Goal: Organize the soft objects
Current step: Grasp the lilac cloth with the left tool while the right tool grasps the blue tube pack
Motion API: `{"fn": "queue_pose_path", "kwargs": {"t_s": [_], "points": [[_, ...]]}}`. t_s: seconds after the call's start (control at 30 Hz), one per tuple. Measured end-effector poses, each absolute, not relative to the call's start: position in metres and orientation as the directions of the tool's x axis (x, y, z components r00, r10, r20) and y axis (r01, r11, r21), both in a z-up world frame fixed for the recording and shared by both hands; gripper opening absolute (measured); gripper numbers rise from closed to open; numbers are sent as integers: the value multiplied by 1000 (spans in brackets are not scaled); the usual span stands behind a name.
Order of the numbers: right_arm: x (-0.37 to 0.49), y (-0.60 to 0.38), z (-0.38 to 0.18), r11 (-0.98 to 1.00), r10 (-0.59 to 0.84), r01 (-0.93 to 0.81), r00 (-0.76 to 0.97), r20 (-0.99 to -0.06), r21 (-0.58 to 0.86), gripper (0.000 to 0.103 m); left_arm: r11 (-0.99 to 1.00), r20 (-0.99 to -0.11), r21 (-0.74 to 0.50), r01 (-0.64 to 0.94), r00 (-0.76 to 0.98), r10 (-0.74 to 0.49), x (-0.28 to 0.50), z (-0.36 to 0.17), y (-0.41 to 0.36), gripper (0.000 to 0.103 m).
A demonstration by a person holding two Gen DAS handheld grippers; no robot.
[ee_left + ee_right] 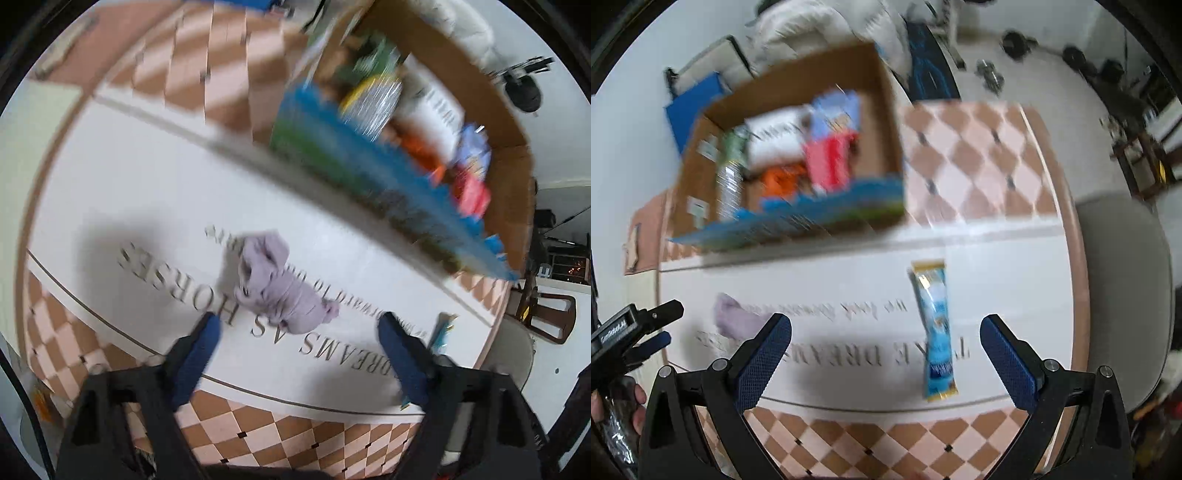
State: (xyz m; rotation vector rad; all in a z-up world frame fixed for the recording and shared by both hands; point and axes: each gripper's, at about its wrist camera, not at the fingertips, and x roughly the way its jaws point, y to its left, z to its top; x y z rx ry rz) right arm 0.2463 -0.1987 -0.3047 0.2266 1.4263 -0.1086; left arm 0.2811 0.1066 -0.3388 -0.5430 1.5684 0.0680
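A crumpled lilac cloth (279, 282) lies on the white lettered part of the table mat, just ahead of my open, empty left gripper (299, 325). It also shows at the left in the right wrist view (733, 317). A light blue snack packet (934, 332) lies lengthwise on the mat between the fingers of my open, empty right gripper (886, 325), above the table. Its end shows at the right of the left wrist view (441, 330). A cardboard box (882, 118) holding several soft packets and items stands at the back of the table; it also shows in the left wrist view (513, 155).
The round table (979, 155) has a checkered brown and pink border. A grey chair seat (1123, 280) stands off its right edge. The left gripper (639, 332) appears at the left edge of the right wrist view. Dumbbells (1075, 55) lie on the floor behind.
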Motion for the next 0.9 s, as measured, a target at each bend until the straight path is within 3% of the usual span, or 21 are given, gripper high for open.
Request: {"fn": "queue_pose_path", "kwargs": {"t_s": [0.03, 0.37, 0.4, 0.53, 0.67, 0.73, 0.8, 0.9], "points": [[242, -206, -319, 970, 53, 229, 118, -992, 79, 103, 877, -951, -283, -389, -2, -308, 281, -350, 105, 69], [233, -243, -424, 948, 69, 313, -25, -997, 58, 103, 787, -909, -270, -555, -122, -398, 287, -430, 101, 68], [235, -245, -432, 949, 70, 311, -28, -997, 58, 103, 792, -914, -260, -552, -125, -387, 288, -432, 101, 61], [245, -249, -454, 951, 96, 300, -59, -994, 74, 101, 893, -954, -186, -410, -141, -263, 294, -427, 86, 48], [251, -252, -476, 956, 105, 284, -92, -990, 75, 98, 989, -982, -52, -140, -175, -76, 294, -418, 55, 47], [254, -252, -487, 959, 104, 274, -112, -988, 70, 87, 1000, -985, -9, -17, -173, -12, 290, -417, 41, 47], [257, -251, -498, 963, 106, 260, -132, -986, 68, 79, 999, -983, -8, 36, -185, -2, 287, -420, 32, 47], [259, -246, -507, 969, 94, 239, -129, -987, 61, 77, 1000, -982, -23, 0, -187, -22, 288, -424, 32, 53]]}}
